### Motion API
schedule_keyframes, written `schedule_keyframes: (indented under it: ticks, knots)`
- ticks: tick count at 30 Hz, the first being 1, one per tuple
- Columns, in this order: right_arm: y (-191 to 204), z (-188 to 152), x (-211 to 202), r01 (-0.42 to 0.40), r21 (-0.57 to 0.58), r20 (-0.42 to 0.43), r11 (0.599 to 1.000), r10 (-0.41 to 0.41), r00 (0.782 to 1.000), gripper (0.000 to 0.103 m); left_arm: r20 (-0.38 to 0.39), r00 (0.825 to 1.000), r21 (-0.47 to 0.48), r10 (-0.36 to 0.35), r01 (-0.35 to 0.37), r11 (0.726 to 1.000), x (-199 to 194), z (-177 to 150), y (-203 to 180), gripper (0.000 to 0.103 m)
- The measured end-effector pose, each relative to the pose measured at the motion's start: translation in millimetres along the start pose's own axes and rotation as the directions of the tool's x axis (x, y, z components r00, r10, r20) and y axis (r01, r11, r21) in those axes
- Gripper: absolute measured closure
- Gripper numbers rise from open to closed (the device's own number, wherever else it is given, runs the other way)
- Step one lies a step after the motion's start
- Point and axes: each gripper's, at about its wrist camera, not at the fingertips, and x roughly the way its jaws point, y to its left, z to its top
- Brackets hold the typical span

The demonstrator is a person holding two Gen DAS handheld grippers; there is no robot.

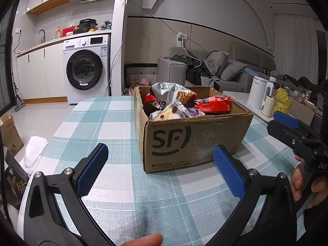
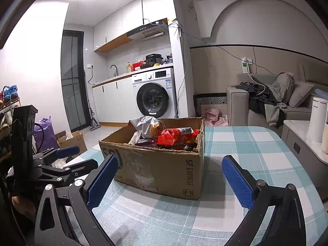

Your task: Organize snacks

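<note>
A brown SF cardboard box (image 1: 190, 141) stands on the checked tablecloth and shows in the right wrist view too (image 2: 162, 170). It holds several snack packs: a red pack (image 1: 215, 104) (image 2: 176, 136), a grey-white bag (image 1: 170, 92) (image 2: 146, 126) and a spotted pack (image 1: 168, 113). My left gripper (image 1: 161, 164) is open and empty, just in front of the box. My right gripper (image 2: 170, 176) is open and empty, in front of the box's right corner; it also shows at the right edge of the left wrist view (image 1: 287, 125).
The table (image 1: 102, 123) ends at a rounded edge on the left. Beyond it are a washing machine (image 1: 86, 69), a grey sofa (image 1: 225, 69), a side table with a white kettle (image 1: 258, 92) and a yellow bag (image 1: 284, 100), and boxes on the floor (image 2: 71, 141).
</note>
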Motion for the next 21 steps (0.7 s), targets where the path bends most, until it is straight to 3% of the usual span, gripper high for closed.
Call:
schedule_keyframes:
  ticks: [21]
  knots:
    - [0.4,-0.5,0.2,-0.004,0.000,0.000,1.000,0.004,1.000,0.000,-0.002,1.000,-0.007,0.004,-0.004,1.000,0.4,-0.4,2.6,0.001]
